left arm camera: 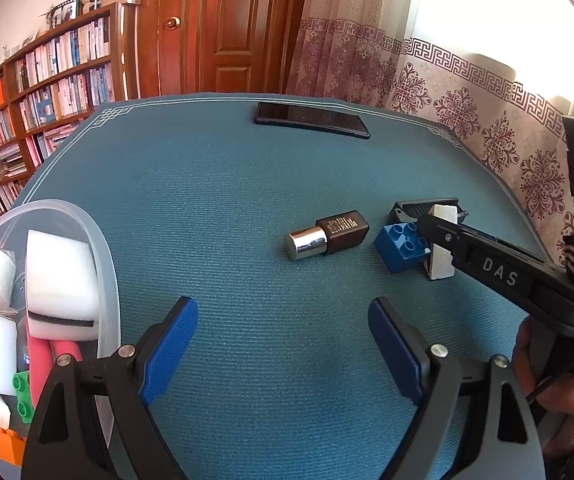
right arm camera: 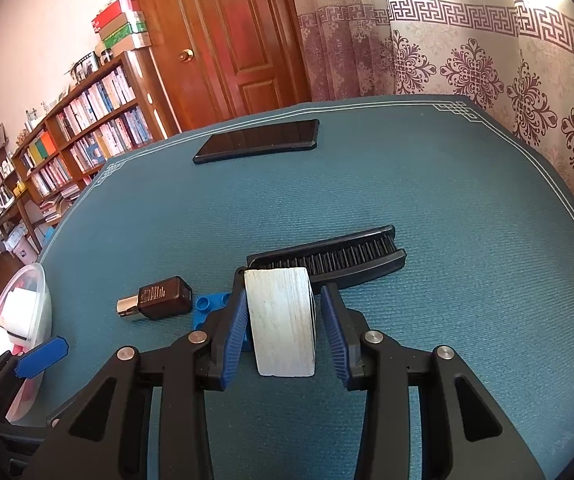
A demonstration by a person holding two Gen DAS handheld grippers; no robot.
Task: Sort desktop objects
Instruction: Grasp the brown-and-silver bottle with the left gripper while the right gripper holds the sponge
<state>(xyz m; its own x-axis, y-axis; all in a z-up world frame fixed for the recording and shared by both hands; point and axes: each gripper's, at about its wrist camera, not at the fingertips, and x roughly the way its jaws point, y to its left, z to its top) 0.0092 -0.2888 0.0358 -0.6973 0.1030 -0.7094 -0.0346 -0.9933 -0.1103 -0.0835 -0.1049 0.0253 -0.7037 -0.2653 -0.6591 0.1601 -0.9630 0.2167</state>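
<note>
White block (right arm camera: 283, 320) between right claw (right arm camera: 285, 328) fingers.

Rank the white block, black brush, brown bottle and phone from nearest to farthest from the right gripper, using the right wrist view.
1. White block, between the right gripper's fingers.
2. Black brush, just beyond.
3. Brown bottle, left.
4. Phone, far edge.

Both grippers: black frames w/ silver screws, blue ribbed pads (right arm camera: 231, 334); "DAS" on right gripper (left arm camera: 441, 240).
</note>
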